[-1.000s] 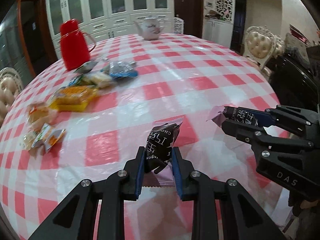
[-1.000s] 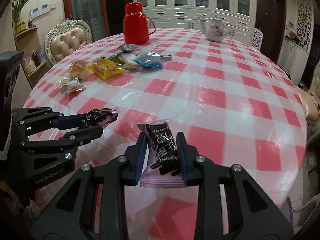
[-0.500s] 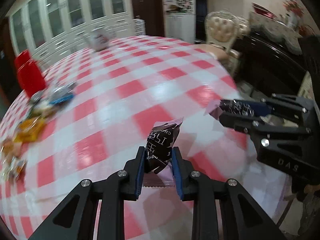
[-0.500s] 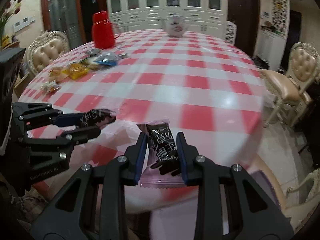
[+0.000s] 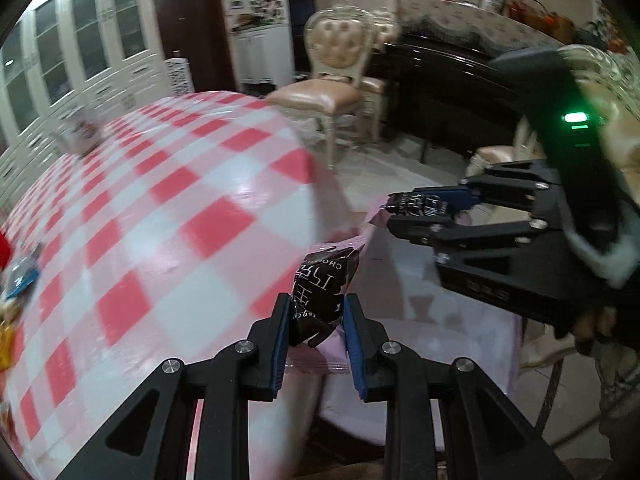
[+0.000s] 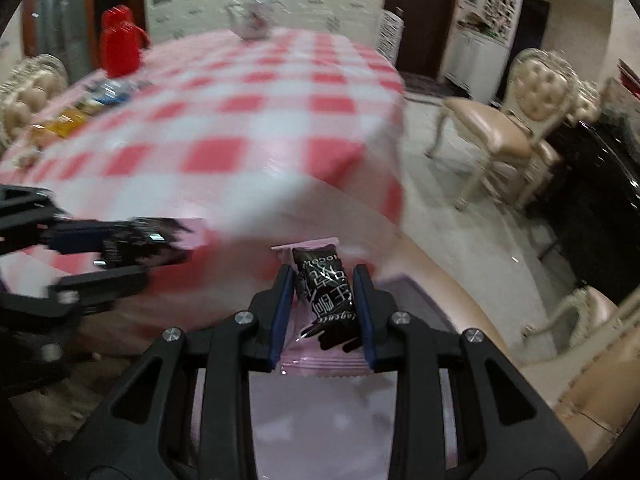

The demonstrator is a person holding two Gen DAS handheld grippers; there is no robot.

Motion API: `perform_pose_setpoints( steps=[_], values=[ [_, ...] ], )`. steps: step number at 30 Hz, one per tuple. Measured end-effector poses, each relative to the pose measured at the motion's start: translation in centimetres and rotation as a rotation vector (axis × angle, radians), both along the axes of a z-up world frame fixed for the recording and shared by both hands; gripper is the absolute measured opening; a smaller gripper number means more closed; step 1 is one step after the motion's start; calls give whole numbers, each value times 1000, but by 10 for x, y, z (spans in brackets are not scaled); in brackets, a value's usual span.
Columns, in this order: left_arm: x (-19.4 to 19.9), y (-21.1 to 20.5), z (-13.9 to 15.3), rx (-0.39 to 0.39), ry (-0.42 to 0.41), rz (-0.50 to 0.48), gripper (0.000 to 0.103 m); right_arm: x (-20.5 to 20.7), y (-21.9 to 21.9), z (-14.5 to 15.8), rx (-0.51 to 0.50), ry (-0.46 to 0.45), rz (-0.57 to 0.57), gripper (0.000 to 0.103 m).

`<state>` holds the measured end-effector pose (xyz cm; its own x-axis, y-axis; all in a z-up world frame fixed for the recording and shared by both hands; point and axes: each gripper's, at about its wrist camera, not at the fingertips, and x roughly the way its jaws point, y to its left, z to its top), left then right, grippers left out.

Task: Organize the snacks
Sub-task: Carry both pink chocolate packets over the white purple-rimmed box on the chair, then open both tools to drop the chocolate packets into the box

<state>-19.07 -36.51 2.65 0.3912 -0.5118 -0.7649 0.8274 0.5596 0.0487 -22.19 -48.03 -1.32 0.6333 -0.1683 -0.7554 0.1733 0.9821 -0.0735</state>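
My left gripper is shut on a black and pink chocolate snack packet, held off the table's right edge. It also shows in the right wrist view, blurred, at the left. My right gripper is shut on a second black and pink chocolate packet; it shows in the left wrist view at the right with its packet. A pale pink surface lies under both grippers. More snack packets lie blurred on the table's far left.
The round table has a red and white checked cloth. A red thermos and a white teapot stand at its far side. A cream upholstered chair and a dark cabinet stand to the right.
Both grippers have swung right, away from the table top and past its edge, each still holding its packet. The snack pile has slid to the far left of both views.
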Motion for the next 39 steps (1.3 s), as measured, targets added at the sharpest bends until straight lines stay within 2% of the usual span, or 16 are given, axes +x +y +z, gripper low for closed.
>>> perform_pose_setpoints(
  steps=[5,10,20,27,30,34,35,39],
  values=[
    [-20,-29,-18,41,37,-93,27,-9,-37,-28,-12,109,-65,34],
    [-34,-50,-45,105,78,-159,27,-21,-60,-52,-5,193,-75,34],
    [-37,-79,-103,258,154,-198,27,-42,-75,-90,20,322,-90,34],
    [-41,-88,-121,318,193,-209,28,-45,-75,-102,31,377,-91,35],
    [-42,-85,-124,334,218,-208,35,-43,-76,-108,22,411,-94,36],
    [-42,-84,-125,323,261,-198,60,-40,-76,-104,29,401,-112,56],
    [-42,-83,-123,313,261,-197,63,-40,-76,-99,24,388,-115,59],
    [-42,-76,-110,275,252,-196,63,-36,-76,-91,15,351,-129,60]
  ],
)
